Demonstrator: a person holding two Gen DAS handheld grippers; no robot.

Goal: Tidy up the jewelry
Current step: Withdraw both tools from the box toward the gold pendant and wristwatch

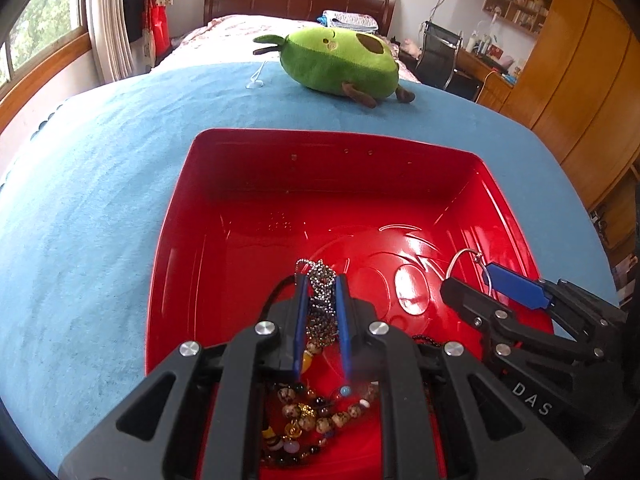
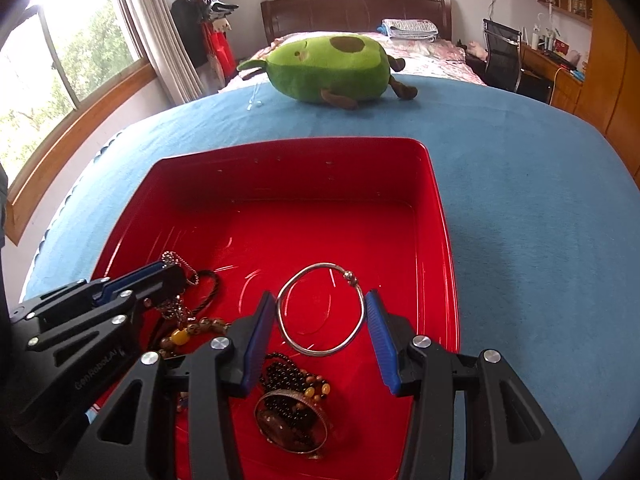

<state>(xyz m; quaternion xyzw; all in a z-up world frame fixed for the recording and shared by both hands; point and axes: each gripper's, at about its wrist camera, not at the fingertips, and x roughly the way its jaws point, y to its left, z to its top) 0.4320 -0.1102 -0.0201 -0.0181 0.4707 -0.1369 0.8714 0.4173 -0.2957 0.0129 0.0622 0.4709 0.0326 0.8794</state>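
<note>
Left gripper (image 1: pixel 322 280), lettered what looks like "GenRobot.AI", is clamping a ball chain (image 1: pixel 320 296). Right gripper (image 2: pixel 320 312), marked "DAS", is gripping a silver bangle (image 2: pixel 320 310) over the red tray (image 2: pixel 280 184).

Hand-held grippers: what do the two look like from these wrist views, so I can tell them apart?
Both share one design: black angular linkage frames, silver round bolts, ribbed blue pads. The left hand-held gripper carries pale "GenRoboLAI"-like lettering; the right hand-held gripper shows "DAS" on its side. No cables or sleeves are visible.
</note>
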